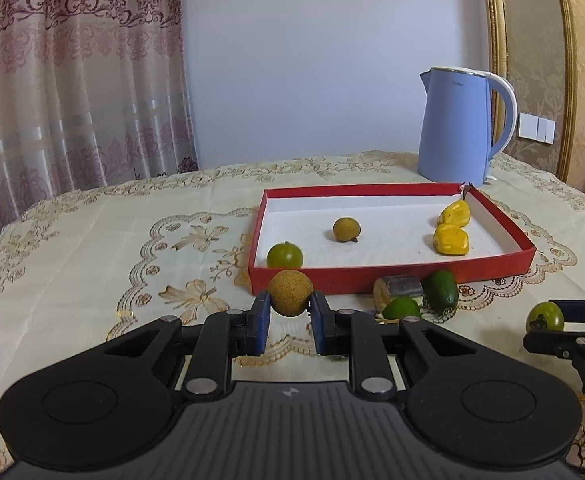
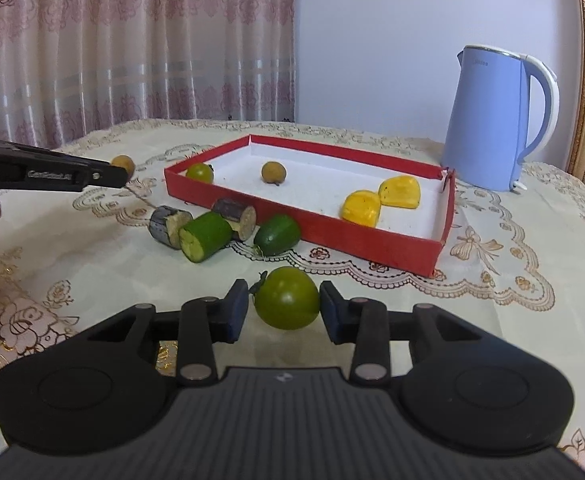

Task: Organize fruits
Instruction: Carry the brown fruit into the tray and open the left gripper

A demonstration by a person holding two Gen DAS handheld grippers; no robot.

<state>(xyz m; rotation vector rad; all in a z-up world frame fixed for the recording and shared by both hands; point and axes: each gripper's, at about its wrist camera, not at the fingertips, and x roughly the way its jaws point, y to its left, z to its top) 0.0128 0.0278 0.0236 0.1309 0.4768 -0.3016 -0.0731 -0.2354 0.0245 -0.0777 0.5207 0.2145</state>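
clearly both hands are loaded. the left gripper [image 1: 290, 312] has its jaws drawn in on a brown round fruit [image 1: 290, 293], pads pressing its two sides at lower centre of the left wrist view; the fruit sits lifted in front of the near wall of the red tray [image 1: 392, 278]. that fruit looks small, light and rough-skinned, so it should hold well, gripped across its widest part as it is now. the right gripper [image 2: 284, 310] has its jaws narrowed around a green round fruit [image 2: 287, 298] at centre bottom of the right wrist view. the right pad touches the skin; the left one looks just shy of it or barely touching, so i judge the grip light. this fruit looks smooth and glossy, likely slippery, firm, with a small stem on its left side; the pads belong across the middle, clear of the stem. whether it rests on the tablecloth [image 2: 92, 272] or is just off it i cannot tell.

both grippers tilt gently downward toward the table, aimed roughly at the tray. inside the tray lie another green fruit [image 2: 199, 172], another brown fruit [image 2: 273, 172] and two yellow pieces [image 2: 380, 200].
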